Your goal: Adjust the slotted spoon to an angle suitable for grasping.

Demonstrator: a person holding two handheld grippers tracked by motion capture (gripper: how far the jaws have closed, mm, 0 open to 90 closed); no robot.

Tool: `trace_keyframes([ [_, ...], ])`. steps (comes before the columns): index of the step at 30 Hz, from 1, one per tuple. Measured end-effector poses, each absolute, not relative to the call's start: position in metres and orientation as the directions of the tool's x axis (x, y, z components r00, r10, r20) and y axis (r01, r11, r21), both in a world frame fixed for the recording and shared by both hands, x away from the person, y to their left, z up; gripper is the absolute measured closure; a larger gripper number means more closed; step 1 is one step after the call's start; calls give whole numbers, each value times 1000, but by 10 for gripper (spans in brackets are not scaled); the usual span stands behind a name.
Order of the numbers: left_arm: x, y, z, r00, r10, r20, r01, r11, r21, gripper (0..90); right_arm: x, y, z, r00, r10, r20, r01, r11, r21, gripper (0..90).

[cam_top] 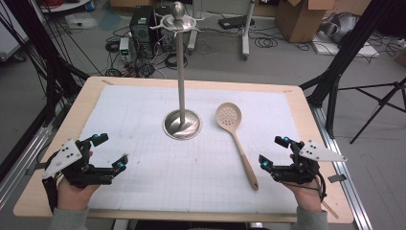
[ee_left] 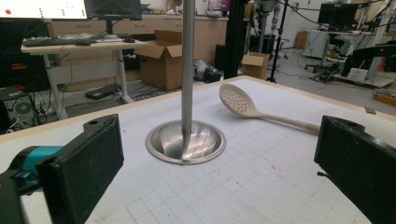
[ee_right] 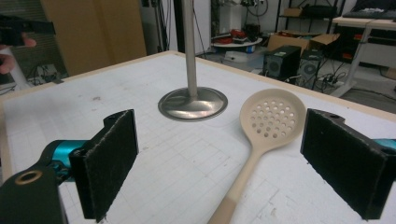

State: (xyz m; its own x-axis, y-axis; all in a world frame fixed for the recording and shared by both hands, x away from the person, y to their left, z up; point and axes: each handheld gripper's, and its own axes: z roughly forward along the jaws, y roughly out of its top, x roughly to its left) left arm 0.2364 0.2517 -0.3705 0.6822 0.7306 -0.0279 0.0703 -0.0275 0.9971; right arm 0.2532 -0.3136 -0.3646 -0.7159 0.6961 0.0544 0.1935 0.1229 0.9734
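Slotted spoon (cam_top: 235, 136), cream-coloured with a perforated round bowl and a long handle that turns tan at its end, lies flat on the white gridded mat (cam_top: 143, 115) that covers the tabletop (cam_top: 86, 93). Its bowl rests just to the right of the round steel base of the utensil stand (cam_top: 182, 122), close to it but apart, and its handle runs toward the person's right side. The stand's slim pole rises upright from that base to a ring of hooks with a ball on top.

Right gripper (cam_top: 274, 152) hovers near the handle end of the spoon, its fingers (ee_right: 109, 158) spread wide with nothing between them; in the right gripper view the spoon's handle passes up through the gap without touching either pad. Left gripper (cam_top: 111, 151) sits at the near left of the mat, well apart from the spoon, fingers (ee_left: 88, 168) likewise wide open and empty, facing the stand's base
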Motion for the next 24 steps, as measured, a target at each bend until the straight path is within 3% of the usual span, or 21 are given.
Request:
trace_keyframes([
  [9, 236, 251, -369, 688, 726, -21, 62, -30, 998, 17, 258, -303, -372, -742, 669, 45, 202, 158, 967, 108],
  [15, 235, 253, -368, 665, 747, -11, 39, -20, 999, 17, 260, -298, -374, -756, 654, 20, 177, 176, 968, 175],
  [19, 237, 251, -369, 671, 742, -9, 46, -29, 999, 17, 261, -298, -376, -750, 661, 19, 181, 177, 967, 283],
  [20, 236, 251, -369, 676, 737, -10, 49, -31, 998, 17, 262, -298, -378, -751, 660, 27, 192, 178, 965, 360],
  [23, 236, 251, -369, 676, 737, -9, 48, -32, 998, 17, 264, -296, -381, -751, 659, 33, 205, 185, 961, 414],
  [24, 235, 251, -368, 678, 735, -11, 49, -30, 998, 18, 265, -295, -384, -746, 665, 31, 215, 196, 957, 493],
])
